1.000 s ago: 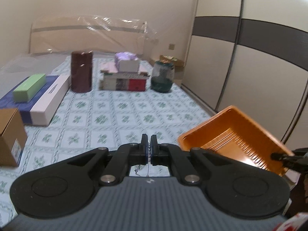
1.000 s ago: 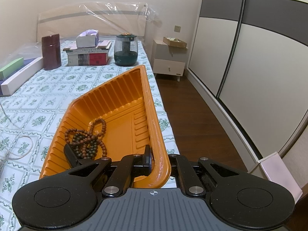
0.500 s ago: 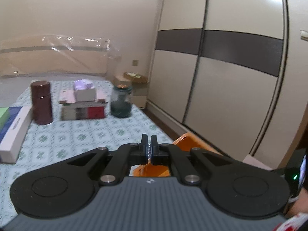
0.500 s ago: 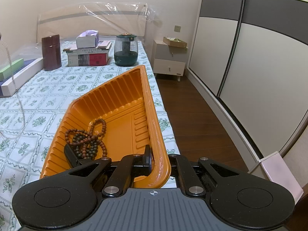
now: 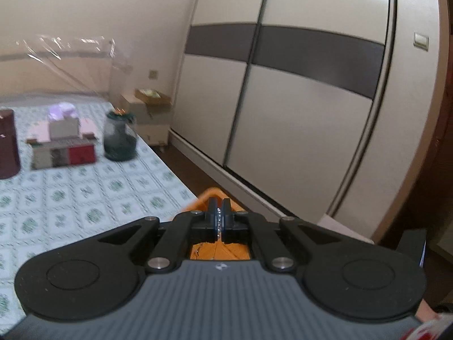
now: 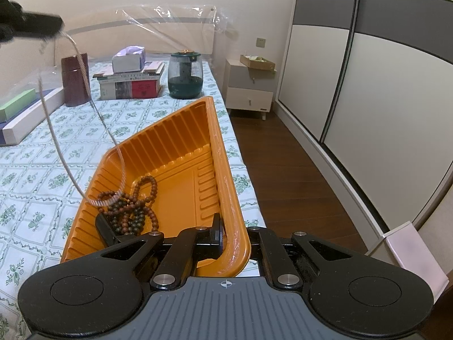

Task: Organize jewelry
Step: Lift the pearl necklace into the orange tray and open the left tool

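Mid-step: carrying a pale chain (image 6: 82,90) over to the orange tray (image 6: 223,170) to drop it in with the rest.

Left tongs (image 5: 218,212) pinched tight on the chain, small shiny links showing in the slit between the fingers in the left wrist view. Seen from the right wrist view, high at the far left (image 6: 58,27), with the chain hanging down in a long blurred loop, its low end over the near-left part of the tray, just above the brown beads (image 6: 133,201). Cannot tell whether the loop touches the beads or hangs clear of them.

Right tongs (image 6: 225,235) clamped on the near rim of the tray, one finger inside the wall and the other hidden outside it, holding the tray steady on the patterned bedspread (image 6: 56,147) at the right edge of the bed.

Beads already heaped in the near-left corner of the tray, so probably one piece stowed and this chain second.

Next, by the look of it: bring the left tongs lower and further right over the open middle of the tray, let the loop pool on the floor of it, then open. Worth lowering slowly, since a thin chain swings and could drape over the left wall or tangle in the beads. Keep the right grip firm meanwhile, as the tray sits close to the bed's edge.
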Demonstrator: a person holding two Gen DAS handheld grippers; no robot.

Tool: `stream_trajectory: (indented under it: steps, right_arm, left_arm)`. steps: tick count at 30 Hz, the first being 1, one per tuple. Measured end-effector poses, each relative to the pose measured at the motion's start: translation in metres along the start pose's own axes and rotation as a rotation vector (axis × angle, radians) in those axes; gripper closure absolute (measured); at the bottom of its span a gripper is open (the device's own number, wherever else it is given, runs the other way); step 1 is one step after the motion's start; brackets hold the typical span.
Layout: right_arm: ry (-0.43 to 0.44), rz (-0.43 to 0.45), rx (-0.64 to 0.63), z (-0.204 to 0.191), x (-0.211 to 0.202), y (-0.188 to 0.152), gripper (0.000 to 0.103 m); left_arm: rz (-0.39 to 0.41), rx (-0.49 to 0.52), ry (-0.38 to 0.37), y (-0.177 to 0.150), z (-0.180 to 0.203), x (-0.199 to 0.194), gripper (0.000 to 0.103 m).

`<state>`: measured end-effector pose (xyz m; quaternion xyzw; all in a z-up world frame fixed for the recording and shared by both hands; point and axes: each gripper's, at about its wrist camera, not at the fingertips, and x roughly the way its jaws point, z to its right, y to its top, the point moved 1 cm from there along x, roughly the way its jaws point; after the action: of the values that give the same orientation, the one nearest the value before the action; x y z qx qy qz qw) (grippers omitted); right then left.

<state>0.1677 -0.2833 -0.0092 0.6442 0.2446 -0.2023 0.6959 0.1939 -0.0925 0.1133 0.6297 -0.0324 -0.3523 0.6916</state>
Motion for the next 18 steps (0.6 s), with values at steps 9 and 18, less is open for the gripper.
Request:
stream_trajectory:
  steps: [9, 18]
  right_arm:
    - [0.004, -0.002, 0.007, 0.002, 0.001, 0.0, 0.097]
    - [0.004, -0.004, 0.007, 0.003, 0.002, 0.0, 0.097]
  left_arm:
    - [-0.078, 0.007, -0.045, -0.015, 0.01, 0.042, 0.102]
    - [-0.131, -0.027, -0.019, -0.026, -0.002, 0.071, 0.102]
